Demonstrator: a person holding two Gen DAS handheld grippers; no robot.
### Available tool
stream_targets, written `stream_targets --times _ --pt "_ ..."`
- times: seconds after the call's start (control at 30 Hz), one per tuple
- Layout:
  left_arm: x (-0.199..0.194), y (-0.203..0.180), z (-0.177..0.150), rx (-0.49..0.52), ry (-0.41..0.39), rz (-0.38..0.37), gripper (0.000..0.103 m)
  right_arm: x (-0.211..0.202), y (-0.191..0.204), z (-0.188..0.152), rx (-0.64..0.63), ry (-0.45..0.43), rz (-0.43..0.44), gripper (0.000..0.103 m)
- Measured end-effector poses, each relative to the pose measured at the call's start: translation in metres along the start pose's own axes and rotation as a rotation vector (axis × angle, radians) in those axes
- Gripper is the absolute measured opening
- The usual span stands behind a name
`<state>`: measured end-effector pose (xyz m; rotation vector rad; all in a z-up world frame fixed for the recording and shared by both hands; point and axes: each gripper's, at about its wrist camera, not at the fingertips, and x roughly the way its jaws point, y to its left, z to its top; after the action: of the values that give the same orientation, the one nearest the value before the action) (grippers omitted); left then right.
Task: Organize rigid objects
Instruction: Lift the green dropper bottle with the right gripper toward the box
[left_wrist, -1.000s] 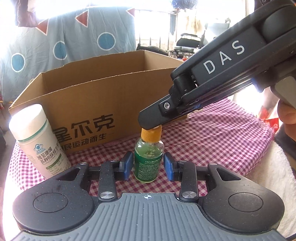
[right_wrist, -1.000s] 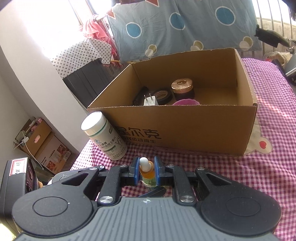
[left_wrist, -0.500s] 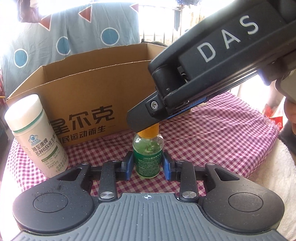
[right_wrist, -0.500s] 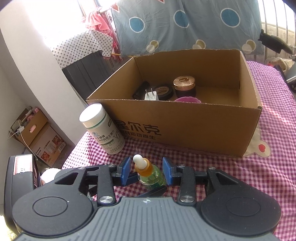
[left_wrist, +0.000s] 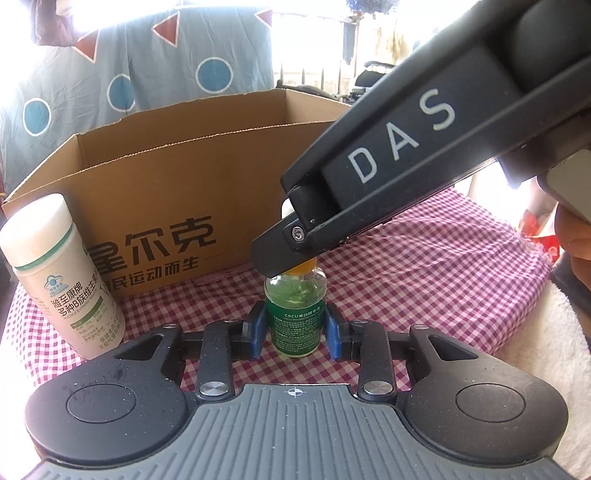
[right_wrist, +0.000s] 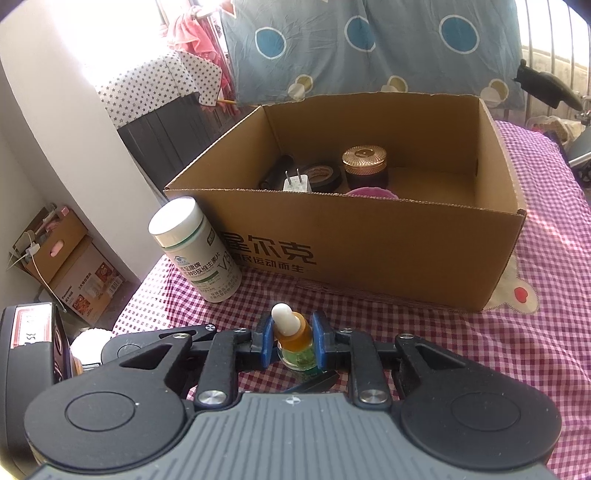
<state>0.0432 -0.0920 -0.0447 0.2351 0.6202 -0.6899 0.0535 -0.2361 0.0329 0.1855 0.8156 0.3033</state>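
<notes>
Two grippers flank one small dropper bottle (left_wrist: 295, 317) standing upright on the checked cloth (left_wrist: 424, 280). At 9 o'clock of it stands a white vitamin bottle (left_wrist: 62, 277). The left gripper (left_wrist: 294, 332) is narrowed on the bottle's green label, both blue pads touching the glass. The right gripper (right_wrist: 293, 341) comes from 2 o'clock, narrow around the orange neck; contact cannot be told. At 12 o'clock sits the open cardboard box (right_wrist: 369, 243), holding a plug, tape roll and jar.

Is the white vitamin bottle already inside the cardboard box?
No, the white vitamin bottle stands upright on the checked cloth outside the cardboard box, against its front left corner.
</notes>
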Motion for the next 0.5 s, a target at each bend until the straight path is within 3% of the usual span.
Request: stream_targets --times 0.27,0.5 --pt "-0.008 -0.003 0.008 0.009 -0.034 -0.004 0.031 -0.014 0.003 0.005 -0.021 -0.025 -0.016 0.024" --pt "0.005 -0.009 0.005 0.026 0.028 -0.001 0.032 -0.003 -0.011 -0.001 0.009 0.024 0.005 0.024"
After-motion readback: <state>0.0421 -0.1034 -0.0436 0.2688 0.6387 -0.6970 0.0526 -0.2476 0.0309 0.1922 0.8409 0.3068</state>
